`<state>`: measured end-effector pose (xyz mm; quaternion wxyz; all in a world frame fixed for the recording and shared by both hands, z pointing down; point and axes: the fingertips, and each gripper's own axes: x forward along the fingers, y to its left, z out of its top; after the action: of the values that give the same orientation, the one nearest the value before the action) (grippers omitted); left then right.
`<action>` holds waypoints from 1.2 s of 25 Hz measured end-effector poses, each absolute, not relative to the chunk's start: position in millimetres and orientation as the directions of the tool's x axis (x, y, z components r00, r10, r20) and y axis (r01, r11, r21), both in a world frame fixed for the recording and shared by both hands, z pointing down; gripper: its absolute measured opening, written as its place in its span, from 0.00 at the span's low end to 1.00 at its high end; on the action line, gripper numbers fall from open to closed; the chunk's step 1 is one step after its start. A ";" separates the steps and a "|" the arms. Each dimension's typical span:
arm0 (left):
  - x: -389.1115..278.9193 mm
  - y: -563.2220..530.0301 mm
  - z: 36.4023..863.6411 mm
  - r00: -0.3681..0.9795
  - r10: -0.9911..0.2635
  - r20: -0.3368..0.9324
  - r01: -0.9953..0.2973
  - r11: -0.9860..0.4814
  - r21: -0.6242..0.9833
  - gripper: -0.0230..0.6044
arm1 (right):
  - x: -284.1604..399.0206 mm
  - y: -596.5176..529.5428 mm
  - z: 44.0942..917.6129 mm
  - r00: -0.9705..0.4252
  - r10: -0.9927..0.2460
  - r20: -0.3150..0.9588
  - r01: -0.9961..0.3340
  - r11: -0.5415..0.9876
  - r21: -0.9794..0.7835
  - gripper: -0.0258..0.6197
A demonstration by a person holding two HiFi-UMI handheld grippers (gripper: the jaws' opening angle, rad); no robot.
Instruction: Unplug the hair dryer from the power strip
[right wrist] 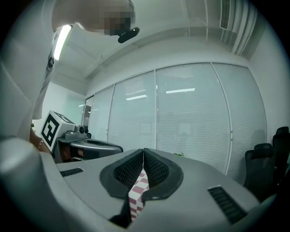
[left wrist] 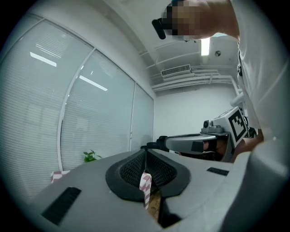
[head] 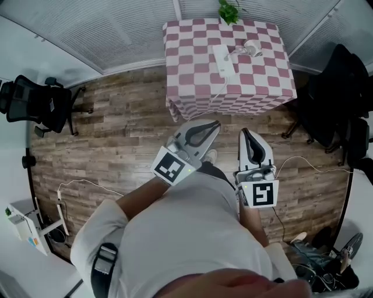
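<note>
At the far left a black office chair point(head: 35, 105) stands on the wooden plank floor point(head: 116, 139), and nearer the person a thin white cable point(head: 87, 185) trails across the boards. The person, in a white top, holds both grippers level, side by side and aimed at the table point(head: 192, 64) ahead.

The left gripper point(head: 213, 124) has its jaws pressed together at the tips with nothing between them. In the left gripper view point(left wrist: 146, 154) only a sliver of the checked cloth shows through the slit behind the meshed pads.

The table, under a pink-and-white checked cloth, lies well beyond both sets of fingertips. On it the white power strip point(head: 224, 60) lies lengthwise, and the white hair dryer point(head: 252, 48) sits just to its right, with a white cord running between the two. A small green plant point(head: 229, 11) stands at the far edge.

The right gripper point(head: 245, 132) is likewise closed and empty, its pads meeting in the right gripper view point(right wrist: 143, 154).

Pale slatted blinds point(head: 116, 29) line the walls behind the table. A dark chair point(head: 338, 99) stands at the right.
</note>
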<state>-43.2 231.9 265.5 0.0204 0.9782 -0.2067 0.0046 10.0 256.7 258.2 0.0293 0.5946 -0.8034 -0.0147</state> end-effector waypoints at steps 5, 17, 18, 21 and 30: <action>-8.6 202.7 267.0 0.907 -0.421 0.026 -0.422 -0.906 0.041 0.10 | 41.4 224.6 262.4 -0.318 -0.947 0.040 -0.946 0.320 0.055 0.09; 30.7 165.1 274.3 0.893 -0.449 0.037 -0.450 -0.892 0.043 0.10 | 79.4 185.9 271.9 -0.364 -0.929 0.064 -0.928 0.368 0.057 0.09; 31.5 164.7 273.9 0.892 -0.450 0.034 -0.451 -0.891 0.043 0.10 | 80.1 185.7 272.0 -0.365 -0.929 0.064 -0.928 0.368 0.059 0.09; 31.1 166.0 274.6 0.891 -0.454 0.025 -0.454 -0.890 0.046 0.10 | 80.1 188.5 273.3 -0.362 -0.930 0.063 -0.929 0.366 0.057 0.09; 34.9 165.0 280.5 0.892 -0.452 0.036 -0.453 -0.890 0.059 0.10 | 87.8 189.7 278.3 -0.344 -0.936 0.070 -0.936 0.348 0.051 0.09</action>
<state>34.9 165.0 280.5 0.0328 0.9719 -0.2327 0.0107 87.8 189.7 278.3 0.0436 0.5710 -0.8198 -0.0010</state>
